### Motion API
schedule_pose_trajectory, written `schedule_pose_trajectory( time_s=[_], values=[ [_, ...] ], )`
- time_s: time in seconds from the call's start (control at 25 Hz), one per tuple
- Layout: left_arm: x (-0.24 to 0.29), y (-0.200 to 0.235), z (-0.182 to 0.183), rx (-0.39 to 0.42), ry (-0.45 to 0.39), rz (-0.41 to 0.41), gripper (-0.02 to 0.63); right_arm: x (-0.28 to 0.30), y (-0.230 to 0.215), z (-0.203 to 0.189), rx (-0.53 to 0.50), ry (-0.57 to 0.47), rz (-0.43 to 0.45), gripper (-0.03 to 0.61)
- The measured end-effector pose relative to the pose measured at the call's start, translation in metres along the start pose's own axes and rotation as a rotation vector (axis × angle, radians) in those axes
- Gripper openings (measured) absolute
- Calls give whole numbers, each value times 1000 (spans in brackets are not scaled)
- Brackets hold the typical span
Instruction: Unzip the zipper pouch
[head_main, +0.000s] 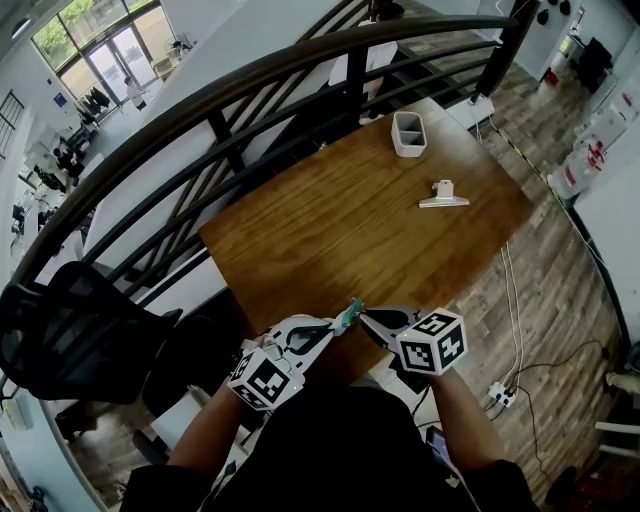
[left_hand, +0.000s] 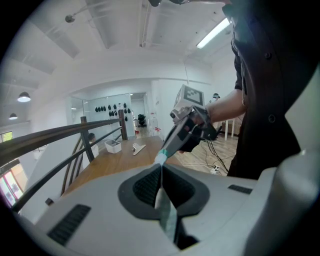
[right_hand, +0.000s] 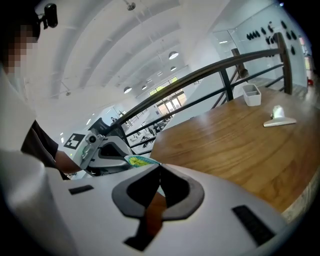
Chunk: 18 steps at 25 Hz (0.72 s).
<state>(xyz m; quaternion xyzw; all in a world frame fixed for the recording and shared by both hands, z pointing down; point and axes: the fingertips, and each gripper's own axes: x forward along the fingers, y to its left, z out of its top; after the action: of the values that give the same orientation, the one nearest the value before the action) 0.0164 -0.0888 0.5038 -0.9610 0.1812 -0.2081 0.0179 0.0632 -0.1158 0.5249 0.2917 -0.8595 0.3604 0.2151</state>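
A small teal zipper pouch hangs in the air between my two grippers, just off the near edge of the wooden table. My left gripper is shut on one end of it. In the left gripper view the pouch runs as a thin teal strip between the closed jaws. My right gripper is shut on the other end. In the right gripper view the pouch shows teal with a yellow print at the jaw tips. The zipper pull is too small to make out.
A white two-compartment container and a white clip lie at the table's far end. A dark railing runs along the table's far and left sides. A black chair stands at the left. Cables and a power strip lie on the floor at the right.
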Motion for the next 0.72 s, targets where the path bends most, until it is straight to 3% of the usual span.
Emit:
schedule_pose_trajectory(
  time_s=[0.72],
  values=[
    [-6, 9, -2, -33, -10, 24, 15, 4, -25, -7, -46, 22, -101, -2]
  ],
)
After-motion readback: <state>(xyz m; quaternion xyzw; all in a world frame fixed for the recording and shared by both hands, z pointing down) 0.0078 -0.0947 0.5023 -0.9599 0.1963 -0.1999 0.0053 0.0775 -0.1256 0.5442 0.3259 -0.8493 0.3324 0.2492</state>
